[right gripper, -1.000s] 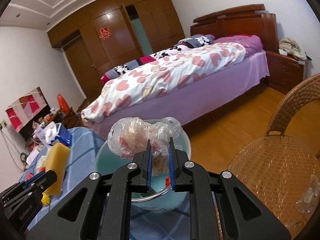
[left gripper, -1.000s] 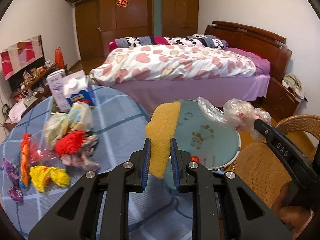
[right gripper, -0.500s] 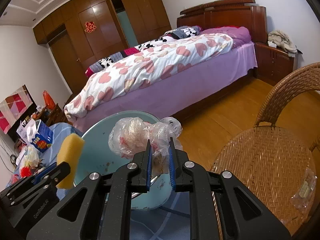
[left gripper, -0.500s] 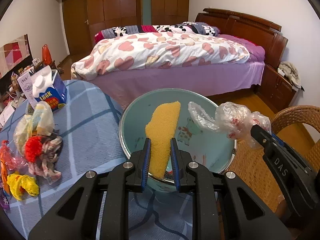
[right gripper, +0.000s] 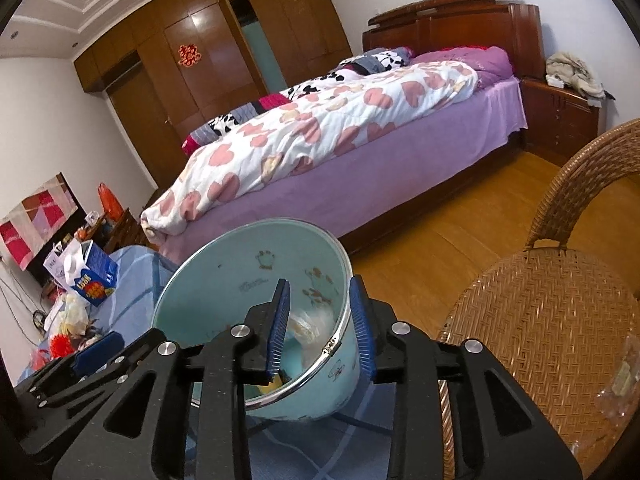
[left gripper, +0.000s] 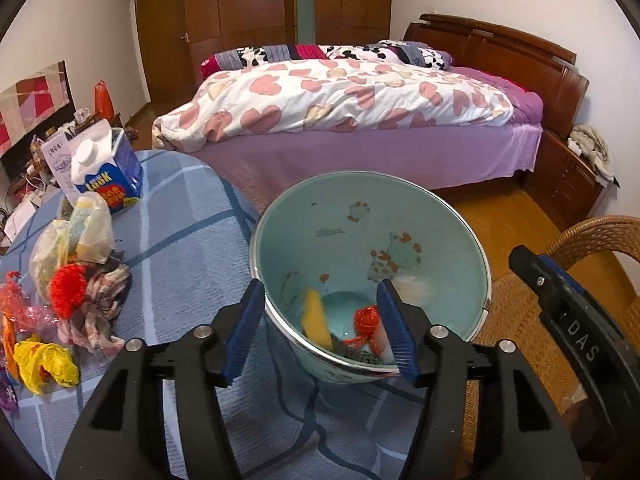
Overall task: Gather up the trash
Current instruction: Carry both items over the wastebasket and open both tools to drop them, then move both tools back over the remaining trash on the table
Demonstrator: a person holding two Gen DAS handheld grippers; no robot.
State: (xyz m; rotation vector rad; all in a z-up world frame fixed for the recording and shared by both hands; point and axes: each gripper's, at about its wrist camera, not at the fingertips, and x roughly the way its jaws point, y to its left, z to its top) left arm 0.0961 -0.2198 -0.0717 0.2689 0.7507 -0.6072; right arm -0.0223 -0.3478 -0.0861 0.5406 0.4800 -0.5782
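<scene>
A pale blue enamel basin (left gripper: 400, 208) stands on the blue checked tablecloth (left gripper: 180, 240). Inside lie a yellow sponge (left gripper: 316, 320), a red bit of trash (left gripper: 366, 320) and a clear plastic bag (left gripper: 412, 286). My left gripper (left gripper: 322, 330) is open and empty over the basin's near rim. My right gripper (right gripper: 320, 330) is open and empty, its jaws either side of the basin's right rim (right gripper: 340, 340); the plastic bag (right gripper: 310, 326) lies below it. More trash (left gripper: 76, 280) lies on the cloth at the left: plastic bags, red pompom, yellow wrapper.
A blue milk carton (left gripper: 106, 172) stands at the table's far left. A wicker chair (right gripper: 560, 320) stands to the right with a clear packet (right gripper: 620, 380) on its seat. A bed (left gripper: 360, 100) lies beyond the table.
Both grippers opened. The yellow sponge dropped from the left gripper into the basin and the plastic bag dropped from the right gripper into it.
</scene>
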